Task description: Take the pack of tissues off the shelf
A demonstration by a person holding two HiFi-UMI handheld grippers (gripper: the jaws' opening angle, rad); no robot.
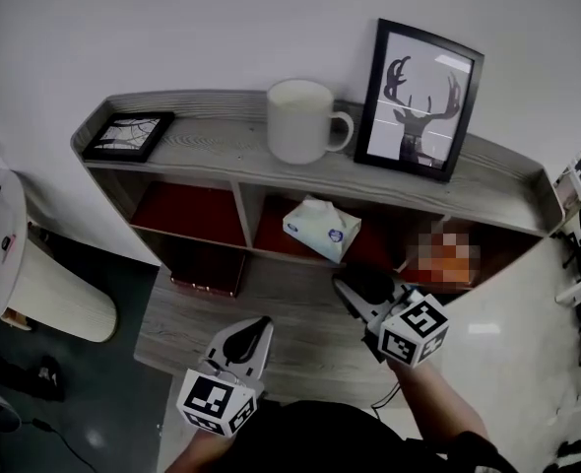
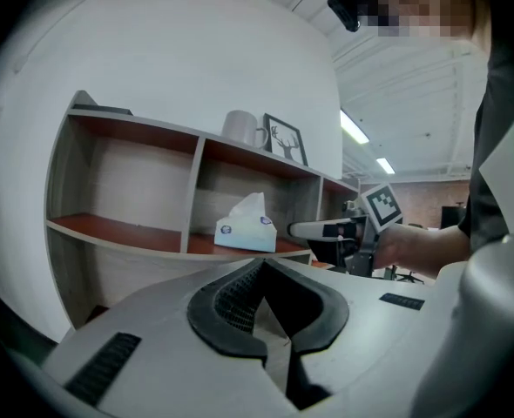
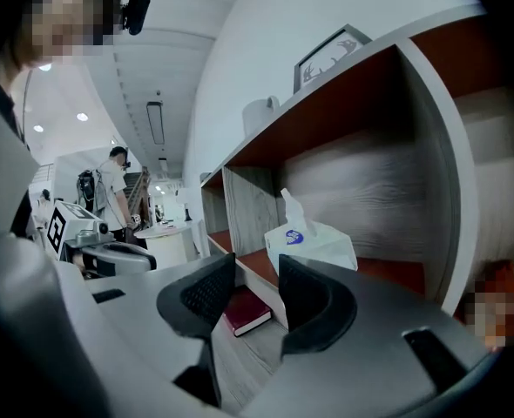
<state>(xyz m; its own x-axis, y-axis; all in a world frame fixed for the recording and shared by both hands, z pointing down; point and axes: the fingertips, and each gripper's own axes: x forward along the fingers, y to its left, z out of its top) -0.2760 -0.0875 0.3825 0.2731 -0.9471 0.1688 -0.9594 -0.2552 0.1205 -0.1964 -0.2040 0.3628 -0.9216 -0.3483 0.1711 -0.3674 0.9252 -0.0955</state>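
Where the shelf's (image 1: 212, 151) middle compartment opens toward me, one pack of tissues (image 1: 320, 229) sits near its front edge, with free space either side. My right tool (image 1: 355, 286) hovers near it, jaws apart, holding nothing. My left tool (image 1: 251, 331), lower, is closed and empty. On top stand one mug (image 1: 298, 119) and two frames (image 1: 419, 100). I cannot make out the right compartment's contents.

I see a shelf (image 1: 222, 146) of matt grey wood grain with smooth red-brown boards inside, a glossy white mug (image 1: 298, 121) at twelve o'clock on top, and the pack of tissues (image 1: 320, 230) in soft, slightly shiny plastic wrap.
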